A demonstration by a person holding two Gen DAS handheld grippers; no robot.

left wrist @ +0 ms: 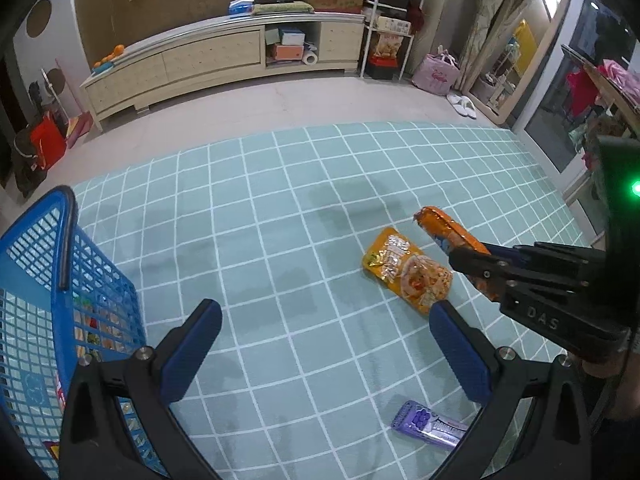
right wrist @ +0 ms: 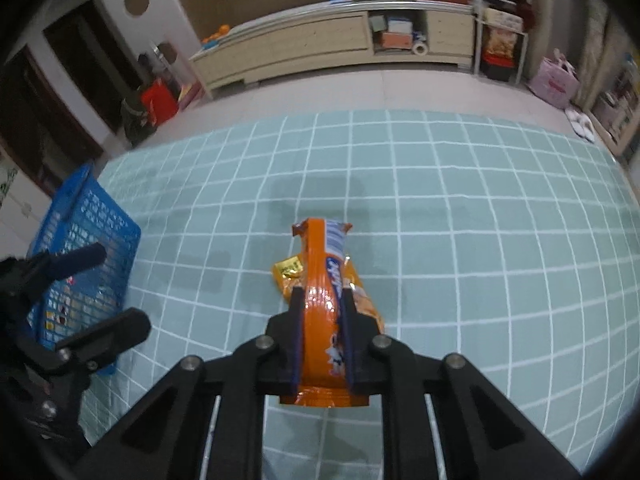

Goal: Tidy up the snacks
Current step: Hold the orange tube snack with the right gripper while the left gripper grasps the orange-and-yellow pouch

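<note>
While seen from the left wrist: left hand-held gripper (left wrist: 324, 344) spread wide, empty, low centre; blue basket (left wrist: 60, 280) at left edge; yellow noodle pack (left wrist: 408, 272) and purple bar (left wrist: 430, 426) on the mat, lettering unreadable. "DAS" readable on right hand-held gripper (left wrist: 472, 258).

From the right wrist: clamped on orange snack pack (right wrist: 322, 280) at centre, print blurred. Likely next: carry to basket (right wrist: 84, 248), middle left.

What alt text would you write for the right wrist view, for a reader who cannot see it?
The right gripper is shut on an orange snack packet, above a yellow snack bag on a green checked mat. A blue basket stands at left.
</note>
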